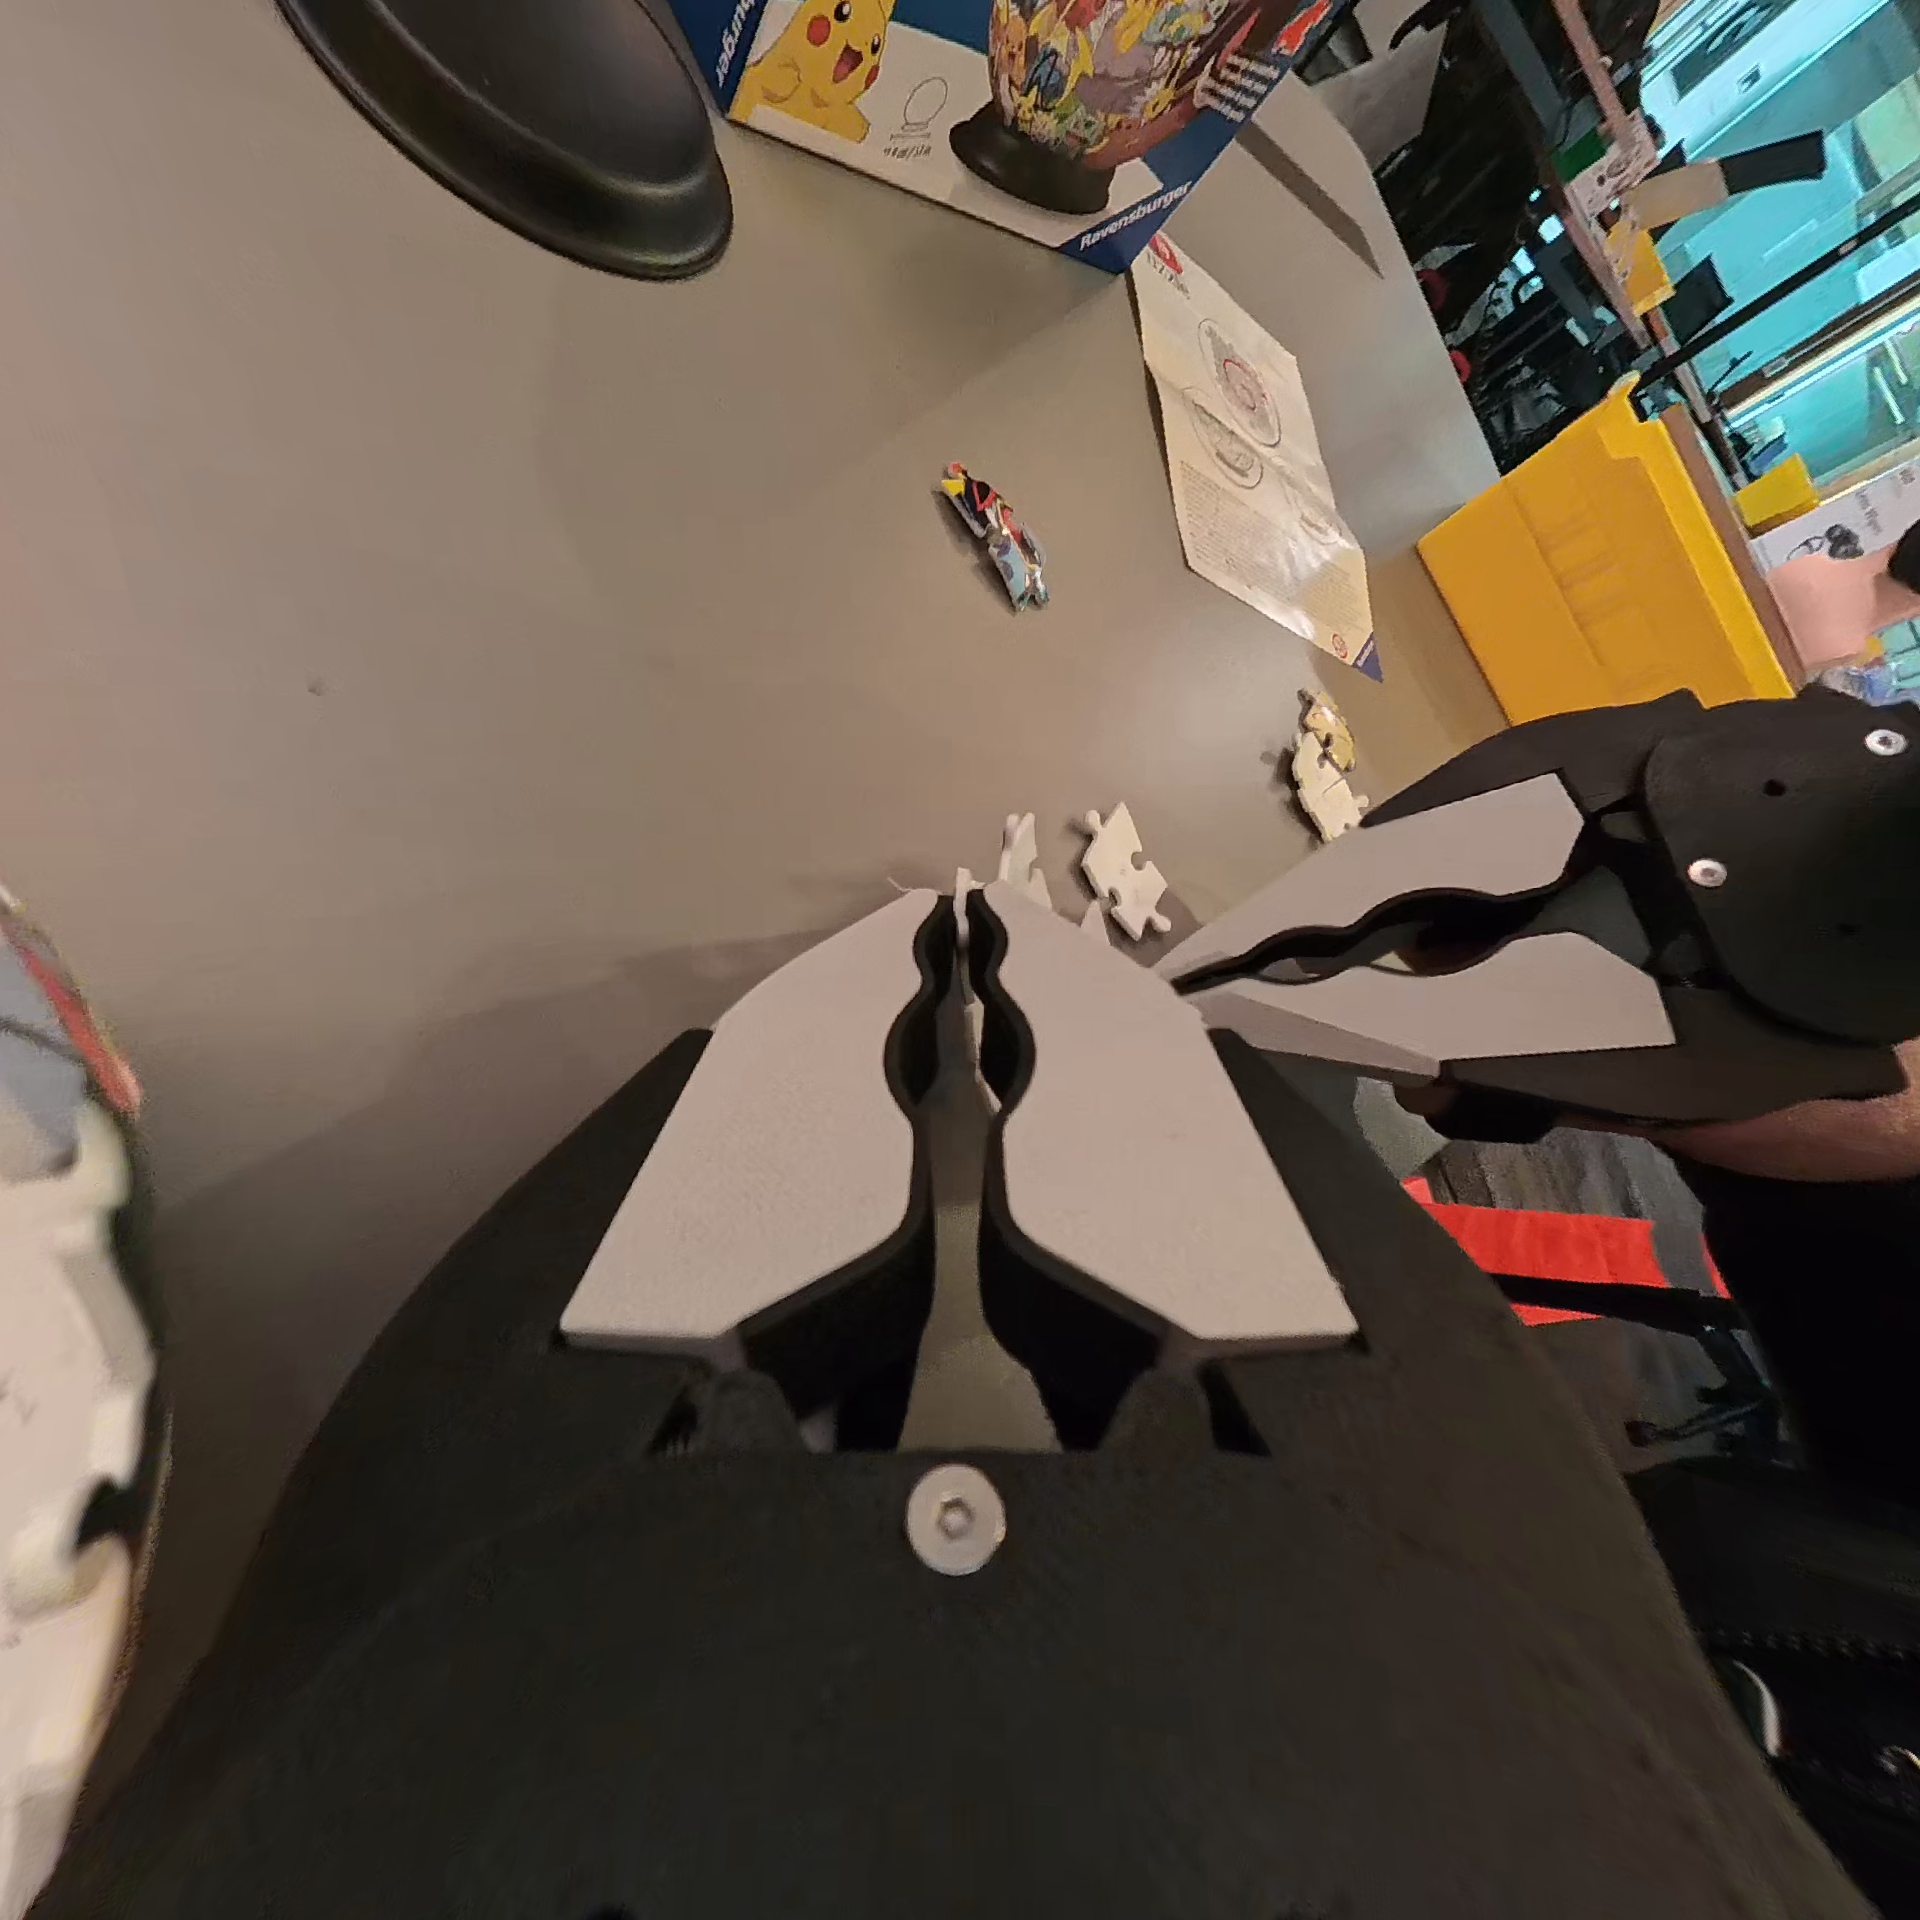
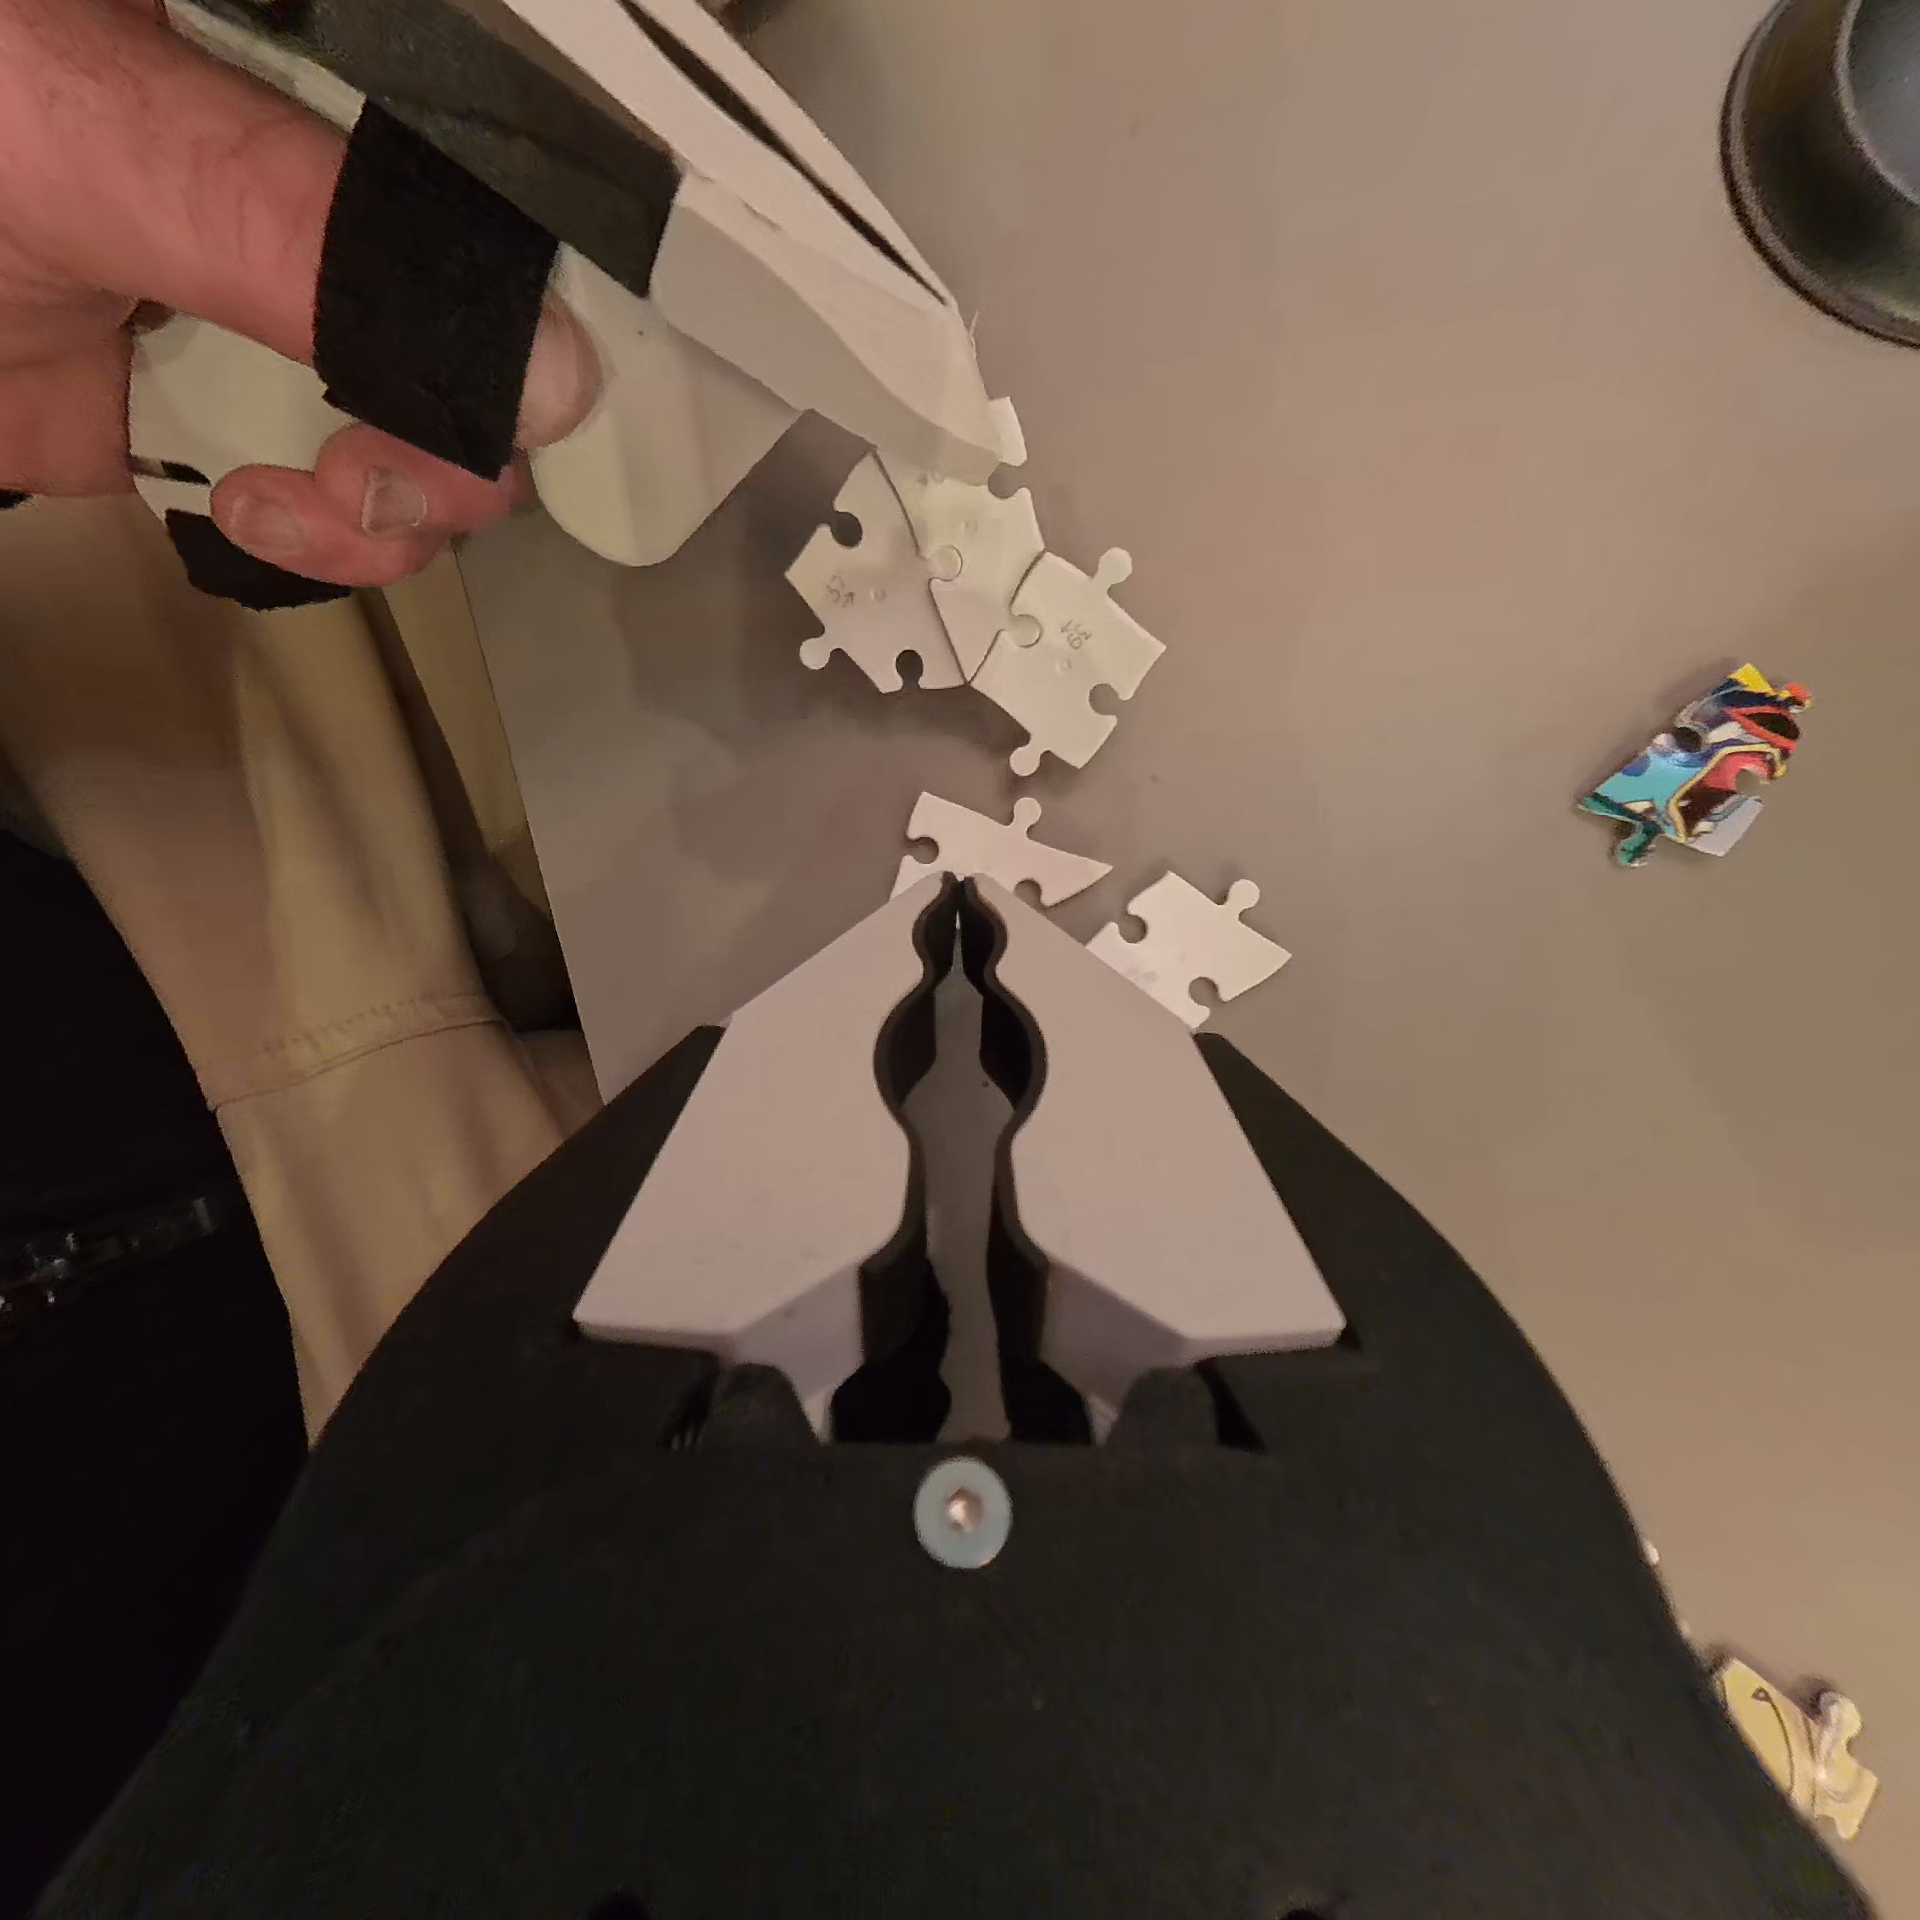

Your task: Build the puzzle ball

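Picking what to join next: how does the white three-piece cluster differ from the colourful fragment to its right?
The white three-piece cluster shows its white back; the colourful puzzle fragment lies picture-side up. The cluster is at the left tool's tips; the fragment lies alone. Both are joined pieces.

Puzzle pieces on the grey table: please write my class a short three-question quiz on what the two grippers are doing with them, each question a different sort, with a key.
1. True or false: the left gripper holds just one single piece.
2. What is the right gripper shut on? A) a white piece B) the colourful pieces C) the paper sheet
3. How many white pieces lie on the table untouched by either gripper?
Key: 1 false, it holds three joined white pieces; 2 A; 3 one, the loose piece.
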`<state>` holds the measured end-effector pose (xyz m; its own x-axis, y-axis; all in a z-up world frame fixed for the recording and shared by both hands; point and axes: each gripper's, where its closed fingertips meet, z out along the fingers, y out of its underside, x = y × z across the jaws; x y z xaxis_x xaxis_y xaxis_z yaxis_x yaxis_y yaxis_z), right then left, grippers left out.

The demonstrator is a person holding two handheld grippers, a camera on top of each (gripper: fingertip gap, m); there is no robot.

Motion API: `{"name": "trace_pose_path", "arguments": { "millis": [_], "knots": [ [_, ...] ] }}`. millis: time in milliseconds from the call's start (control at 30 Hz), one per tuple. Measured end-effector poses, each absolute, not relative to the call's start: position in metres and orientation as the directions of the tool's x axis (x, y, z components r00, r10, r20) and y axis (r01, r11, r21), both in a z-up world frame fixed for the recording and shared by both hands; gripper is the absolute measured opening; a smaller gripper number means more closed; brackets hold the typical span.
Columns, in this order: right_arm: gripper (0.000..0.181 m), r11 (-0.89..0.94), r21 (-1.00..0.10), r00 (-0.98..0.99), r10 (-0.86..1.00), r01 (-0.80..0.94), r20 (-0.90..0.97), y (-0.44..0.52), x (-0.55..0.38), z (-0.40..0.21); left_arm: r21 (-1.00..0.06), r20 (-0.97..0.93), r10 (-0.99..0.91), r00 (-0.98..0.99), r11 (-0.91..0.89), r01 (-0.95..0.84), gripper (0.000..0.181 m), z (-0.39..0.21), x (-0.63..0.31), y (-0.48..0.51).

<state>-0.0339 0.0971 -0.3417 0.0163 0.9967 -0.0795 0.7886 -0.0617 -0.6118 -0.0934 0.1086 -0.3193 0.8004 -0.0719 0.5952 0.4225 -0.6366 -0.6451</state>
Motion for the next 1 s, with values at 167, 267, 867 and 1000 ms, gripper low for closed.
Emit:
{"name": "trace_pose_path", "arguments": {
  "millis": [167, 267, 867, 1000],
  "knots": [
    [0.009, -0.140, -0.650, 0.077, 0.989, 0.747, -0.125, 0.107, -0.037, -0.334, -0.644, 0.606, -0.084, 0.791, -0.635, 0.426, 0.002, -0.318, -0.094, 0.109],
    [0.015, -0.185, -0.664, 0.107, 0.982, 0.725, -0.157, 0.111, -0.038, -0.331, -0.643, 0.622, -0.099, 0.777, -0.632, 0.433, 0.002, -0.315, -0.091, 0.109],
    [0.013, -0.495, -0.660, 0.127, 0.843, 0.565, -0.523, 0.127, -0.054, -0.313, -0.646, 0.686, -0.191, 0.703, -0.605, 0.466, 0.002, -0.298, -0.075, 0.112],
    [0.008, -0.503, -0.654, 0.122, 0.835, 0.565, -0.537, 0.127, -0.055, -0.313, -0.646, 0.684, -0.189, 0.705, -0.605, 0.465, 0.002, -0.299, -0.076, 0.112]
  ]
}}
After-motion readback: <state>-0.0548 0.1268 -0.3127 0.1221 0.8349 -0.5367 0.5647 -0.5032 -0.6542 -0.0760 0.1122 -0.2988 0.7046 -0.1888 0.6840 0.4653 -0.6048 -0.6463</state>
